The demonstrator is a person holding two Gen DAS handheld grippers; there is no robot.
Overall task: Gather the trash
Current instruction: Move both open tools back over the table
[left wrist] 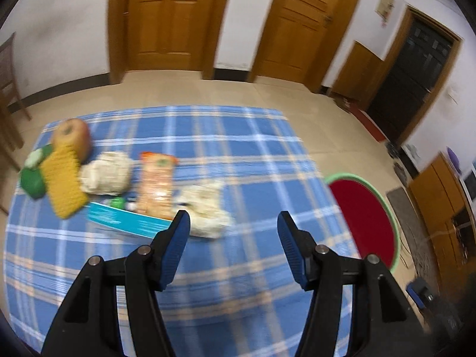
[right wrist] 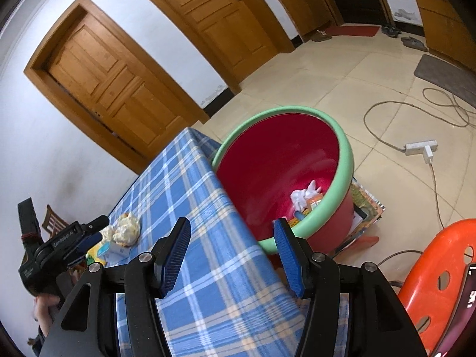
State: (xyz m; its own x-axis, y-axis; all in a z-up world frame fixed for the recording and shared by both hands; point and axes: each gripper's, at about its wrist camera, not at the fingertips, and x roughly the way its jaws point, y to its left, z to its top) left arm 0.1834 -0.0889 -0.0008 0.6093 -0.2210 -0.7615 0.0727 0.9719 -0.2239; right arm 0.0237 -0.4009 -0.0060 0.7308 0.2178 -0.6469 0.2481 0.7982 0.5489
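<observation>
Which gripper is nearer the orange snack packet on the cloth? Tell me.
Left. The left gripper hangs open over the checked cloth just short of the orange snack packet. The right gripper is open at the table's far side by the red bin, well away from it.

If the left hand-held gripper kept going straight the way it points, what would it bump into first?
Probably the bare checked cloth. The left hand-held gripper is open and holds nothing; the crumpled tissue lies just left of that line, so it would likely be missed, though blur leaves depth unclear.
</observation>
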